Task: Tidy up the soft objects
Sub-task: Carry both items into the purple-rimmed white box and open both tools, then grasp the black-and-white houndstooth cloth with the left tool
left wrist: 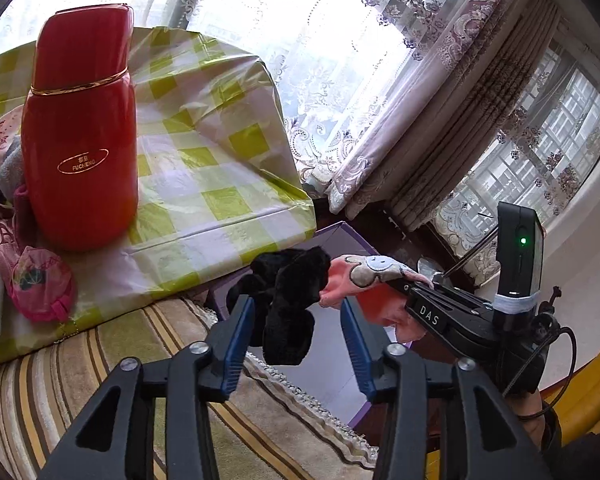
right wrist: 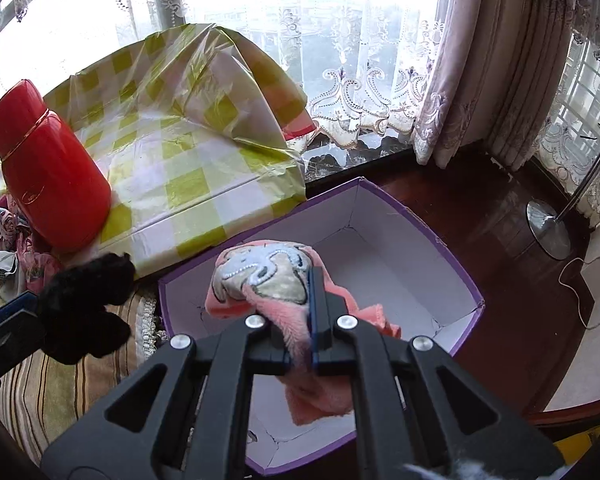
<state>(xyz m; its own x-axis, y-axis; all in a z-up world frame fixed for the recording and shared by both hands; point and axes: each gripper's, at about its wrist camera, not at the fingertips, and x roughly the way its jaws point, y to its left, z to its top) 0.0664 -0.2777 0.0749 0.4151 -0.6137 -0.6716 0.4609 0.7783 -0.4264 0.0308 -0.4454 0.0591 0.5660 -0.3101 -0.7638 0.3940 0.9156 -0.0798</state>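
Note:
A black fuzzy soft thing (left wrist: 288, 308) hangs between the pads of my left gripper (left wrist: 296, 336), whose jaws stand apart; a gap shows on its right side. It hangs at the near-left edge of a purple box (right wrist: 420, 220) with a white inside. From the right wrist view the black thing (right wrist: 84, 312) and the left gripper (right wrist: 24, 308) sit at the left, over a striped cover. My right gripper (right wrist: 300, 308) is shut on a pink plush cloth (right wrist: 268, 272) with a grey appliqué, held above the box's open inside. In the left wrist view the right gripper (left wrist: 404, 288) carries that pink cloth (left wrist: 364, 276).
A red flask (left wrist: 80, 140) stands on a green-checked plastic cover (left wrist: 204, 152) left of the box. More fabric pieces (left wrist: 40, 288) lie in a heap beside the flask. The striped cover (left wrist: 100, 360) is below. A lamp base (right wrist: 548, 228) stands on the dark wooden floor; curtains hang behind.

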